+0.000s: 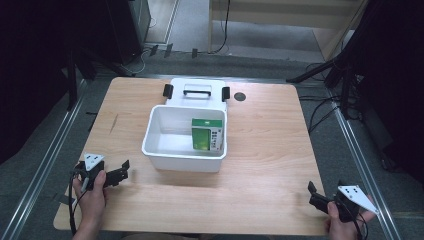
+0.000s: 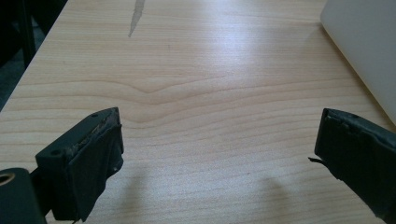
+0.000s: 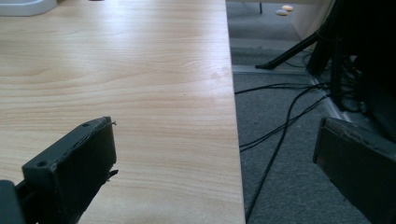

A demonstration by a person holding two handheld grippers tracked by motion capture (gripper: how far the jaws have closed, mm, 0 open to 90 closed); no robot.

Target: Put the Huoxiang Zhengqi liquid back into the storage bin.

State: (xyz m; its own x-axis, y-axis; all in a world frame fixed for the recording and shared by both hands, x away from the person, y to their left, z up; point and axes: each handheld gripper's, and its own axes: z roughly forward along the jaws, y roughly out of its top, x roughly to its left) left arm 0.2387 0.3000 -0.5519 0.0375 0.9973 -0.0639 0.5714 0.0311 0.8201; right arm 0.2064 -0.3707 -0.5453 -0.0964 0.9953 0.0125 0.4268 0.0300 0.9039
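Note:
A white plastic bin (image 1: 162, 145) stands open in the middle of the wooden table (image 1: 270, 150). A green and white carton (image 1: 207, 134) stands upright inside it, against its right wall. The bin's white lid (image 1: 196, 92), with a handle and two black latches, lies just behind it. My left gripper (image 1: 125, 170) rests near the table's front left, held by a hand, open and empty; in the left gripper view (image 2: 219, 140) the bin's wall (image 2: 364, 42) is at the upper right. At the front right corner my right gripper (image 1: 311, 194) is open and empty, straddling the table's right edge (image 3: 215, 154).
A small dark round spot (image 1: 240, 96) sits on the table right of the lid. Black cables (image 3: 280, 126) and stand legs (image 3: 299, 49) lie on the grey floor beyond the right edge. Metal rails run along both sides of the table.

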